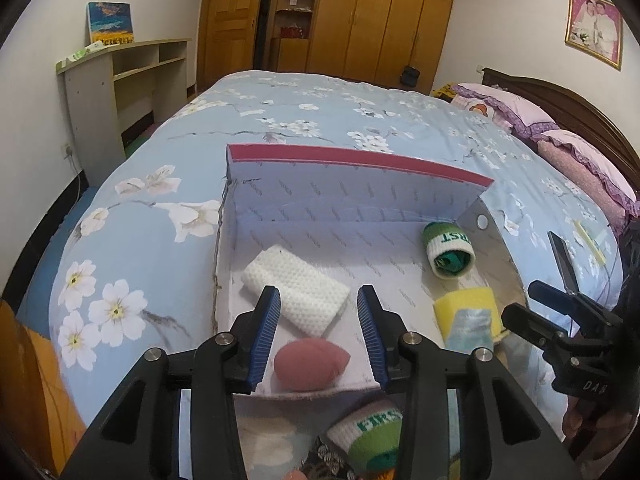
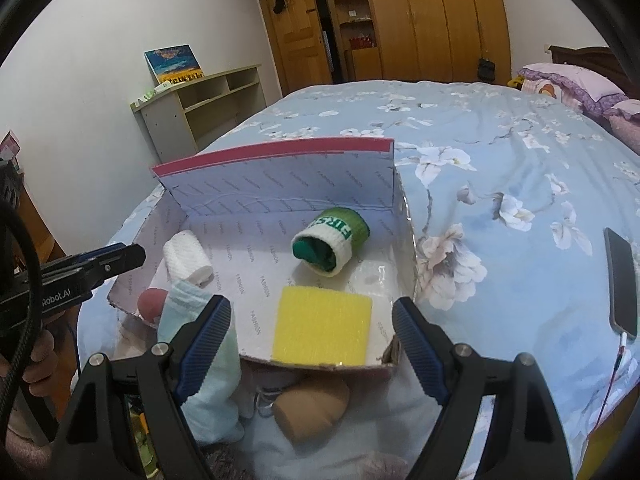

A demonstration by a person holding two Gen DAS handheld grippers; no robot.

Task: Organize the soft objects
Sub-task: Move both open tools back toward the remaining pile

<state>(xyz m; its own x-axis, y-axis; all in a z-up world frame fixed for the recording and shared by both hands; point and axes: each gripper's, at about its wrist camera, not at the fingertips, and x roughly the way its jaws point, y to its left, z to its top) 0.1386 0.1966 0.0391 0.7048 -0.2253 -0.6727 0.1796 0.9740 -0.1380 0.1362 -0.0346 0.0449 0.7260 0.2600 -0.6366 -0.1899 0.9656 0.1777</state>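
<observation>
Hovering over the box [image 1: 360, 184], both grippers' fingers [image 1: 266, 332] [image 2: 416, 344] spread wide, pinching nothing

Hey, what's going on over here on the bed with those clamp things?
A person is holding a two-fingered gripper in each hand and sorting soft things into an open cardboard box on the bed. The box already holds a white knitted cloth, a pink sponge, a yellow sponge and a green and white sock roll. Both grippers, left and right, hover open over the near edge, holding nothing. More items wait outside the box.
</observation>
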